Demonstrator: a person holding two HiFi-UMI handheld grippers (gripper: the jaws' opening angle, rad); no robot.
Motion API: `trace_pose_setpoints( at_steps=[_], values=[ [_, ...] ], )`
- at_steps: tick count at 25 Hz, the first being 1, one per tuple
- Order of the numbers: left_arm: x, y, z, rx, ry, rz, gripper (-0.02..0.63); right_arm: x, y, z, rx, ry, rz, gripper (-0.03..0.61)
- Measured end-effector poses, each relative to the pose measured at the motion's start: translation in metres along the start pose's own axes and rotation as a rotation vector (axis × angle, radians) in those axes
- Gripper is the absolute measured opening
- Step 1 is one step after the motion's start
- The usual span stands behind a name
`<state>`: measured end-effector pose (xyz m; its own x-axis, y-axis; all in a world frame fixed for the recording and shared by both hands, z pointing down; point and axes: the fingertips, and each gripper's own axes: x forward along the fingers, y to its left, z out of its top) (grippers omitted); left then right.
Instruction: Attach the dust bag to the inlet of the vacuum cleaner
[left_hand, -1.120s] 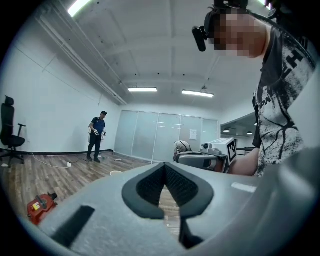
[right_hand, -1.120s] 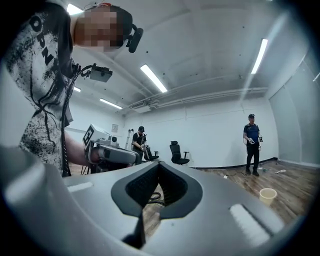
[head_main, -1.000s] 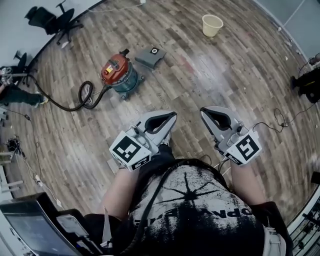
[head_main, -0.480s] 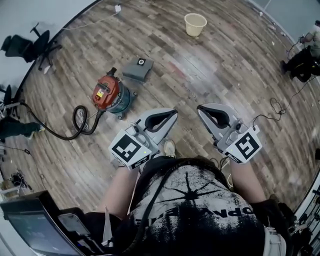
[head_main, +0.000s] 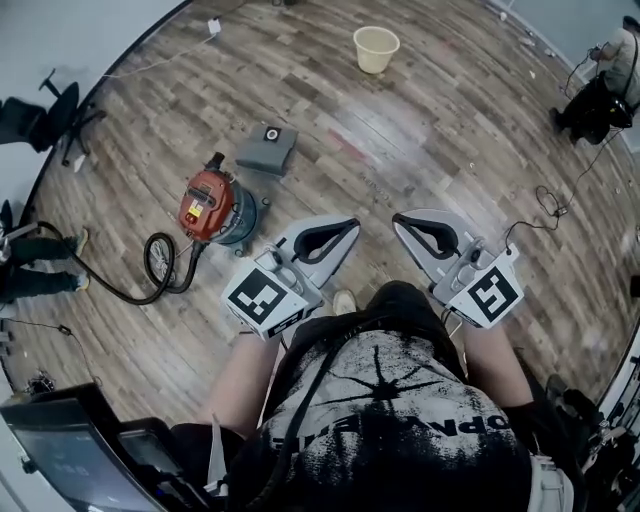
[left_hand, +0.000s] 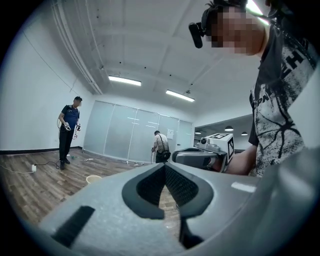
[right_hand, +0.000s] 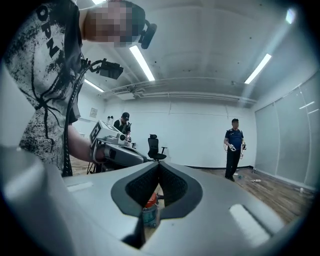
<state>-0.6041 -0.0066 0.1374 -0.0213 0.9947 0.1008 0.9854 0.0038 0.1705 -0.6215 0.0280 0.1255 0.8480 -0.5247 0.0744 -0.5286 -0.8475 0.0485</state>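
Note:
The vacuum cleaner (head_main: 215, 207), with a red top on a teal drum, stands on the wood floor at left, its black hose (head_main: 160, 265) coiled beside it. The grey flat dust bag (head_main: 267, 150) with a round collar lies on the floor just beyond it. My left gripper (head_main: 350, 227) and right gripper (head_main: 398, 224) are held level in front of my body, both shut and empty, well apart from vacuum and bag. In the right gripper view, the vacuum (right_hand: 149, 207) shows through the gap behind the shut right gripper (right_hand: 159, 165). The left gripper (left_hand: 164, 166) points toward the glass wall.
A cream bucket (head_main: 376, 48) stands far ahead on the floor. Cables (head_main: 545, 205) trail at right. An office chair (head_main: 45, 115) sits at far left. Other people stand about the room: one (left_hand: 67, 131) by the wall, one (left_hand: 160, 146) at the glass doors, one (right_hand: 233, 147) by the white wall.
The vacuum, dust bag and bucket have slid left and lower in the head view as I walk toward them. Both grippers stay shut and held in front of me.

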Motion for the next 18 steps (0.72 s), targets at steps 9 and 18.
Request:
trace_pose_setpoints(
  at_steps=[9, 18],
  values=[
    [0.016, 0.028, 0.001, -0.004, -0.006, -0.025, 0.005, 0.011, -0.032, -0.006, 0.016, 0.019, -0.027, 0.006],
    [0.052, 0.078, 0.01, -0.007, 0.019, 0.018, 0.005, 0.044, -0.091, 0.001, -0.004, -0.014, 0.023, 0.006]
  ],
)
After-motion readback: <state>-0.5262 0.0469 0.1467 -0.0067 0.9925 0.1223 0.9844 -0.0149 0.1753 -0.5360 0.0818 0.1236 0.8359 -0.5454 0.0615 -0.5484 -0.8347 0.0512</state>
